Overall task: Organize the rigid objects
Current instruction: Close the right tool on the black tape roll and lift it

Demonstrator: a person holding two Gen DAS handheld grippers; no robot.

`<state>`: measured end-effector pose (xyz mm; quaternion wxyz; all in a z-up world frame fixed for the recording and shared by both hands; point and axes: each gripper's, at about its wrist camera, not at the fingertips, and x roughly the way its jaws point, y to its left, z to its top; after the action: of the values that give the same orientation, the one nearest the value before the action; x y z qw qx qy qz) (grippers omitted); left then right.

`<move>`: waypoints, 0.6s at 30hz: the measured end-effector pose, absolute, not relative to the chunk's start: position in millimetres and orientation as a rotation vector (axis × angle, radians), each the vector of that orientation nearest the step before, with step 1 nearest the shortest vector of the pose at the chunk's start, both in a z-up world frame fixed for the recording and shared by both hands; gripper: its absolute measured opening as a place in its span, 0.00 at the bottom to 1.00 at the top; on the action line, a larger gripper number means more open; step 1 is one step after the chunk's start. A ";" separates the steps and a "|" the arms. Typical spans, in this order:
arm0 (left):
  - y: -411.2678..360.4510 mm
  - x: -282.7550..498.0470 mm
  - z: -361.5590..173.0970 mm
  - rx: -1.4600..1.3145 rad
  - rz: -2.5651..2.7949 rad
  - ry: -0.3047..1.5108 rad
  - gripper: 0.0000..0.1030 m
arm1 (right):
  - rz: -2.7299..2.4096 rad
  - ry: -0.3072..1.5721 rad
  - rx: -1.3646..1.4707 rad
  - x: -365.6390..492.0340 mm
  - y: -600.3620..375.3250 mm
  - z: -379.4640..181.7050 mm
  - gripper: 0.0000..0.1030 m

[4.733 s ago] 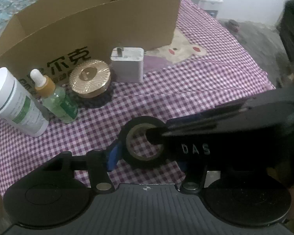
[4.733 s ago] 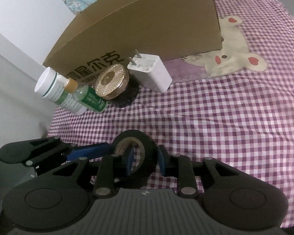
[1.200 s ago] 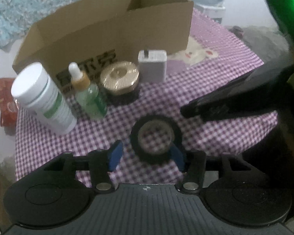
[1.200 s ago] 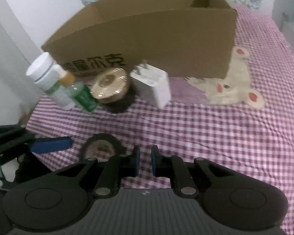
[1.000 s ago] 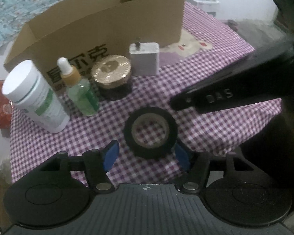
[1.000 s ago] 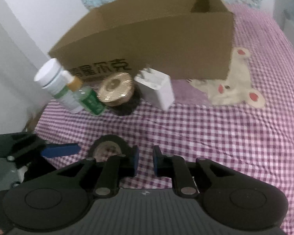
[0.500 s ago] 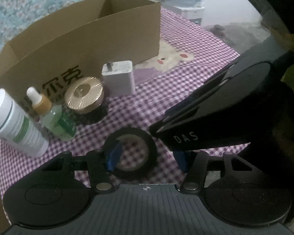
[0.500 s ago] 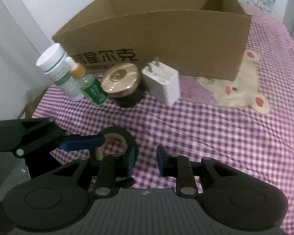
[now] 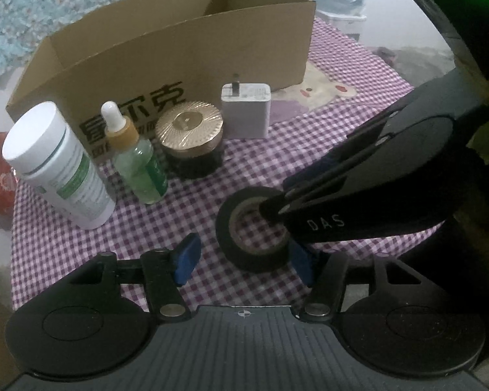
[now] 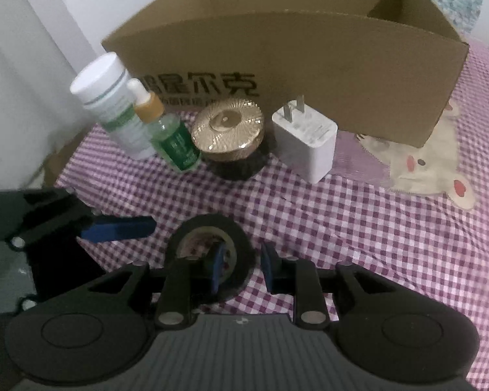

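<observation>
A black tape roll [image 9: 241, 224] lies flat on the purple checked cloth; it also shows in the right wrist view [image 10: 192, 228]. My left gripper [image 9: 246, 259] is open, its blue pads either side of the roll's near edge. My right gripper [image 10: 239, 262] is open, with its left finger inside the roll's hole and its right finger outside the roll's wall. Behind stand a white bottle [image 9: 53, 166], a green dropper bottle [image 9: 137, 163], a gold-lidded jar [image 9: 190, 133] and a white charger [image 9: 246, 114].
An open cardboard box [image 9: 179, 52] stands behind the row of objects; it also shows in the right wrist view [image 10: 309, 55]. A bear print [image 10: 423, 166] is on the cloth at right. The cloth's left edge drops off near the white bottle.
The right gripper has opened a little and moved onto the tape roll, straddling its wall. The left gripper has shifted left, so the roll now sits toward its right pad.
</observation>
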<state>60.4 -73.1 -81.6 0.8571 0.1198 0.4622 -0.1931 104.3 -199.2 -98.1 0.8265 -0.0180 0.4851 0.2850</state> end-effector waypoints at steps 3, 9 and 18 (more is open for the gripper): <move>-78.5 59.7 -80.9 0.258 -0.433 0.964 0.58 | 0.588 1.049 0.013 107.6 -211.0 -99.5 0.23; -99.2 62.4 -88.4 0.294 -0.486 0.975 0.59 | 0.496 1.087 0.093 110.4 -235.4 -100.2 0.22; -104.8 73.7 -93.3 0.268 -0.464 1.002 0.59 | 0.499 1.141 0.318 123.6 -262.8 -107.0 0.18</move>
<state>73.7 -104.8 -93.3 0.8431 0.1267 0.4743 -0.2195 123.6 -262.8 -107.0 0.8005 0.1481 0.5320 0.2329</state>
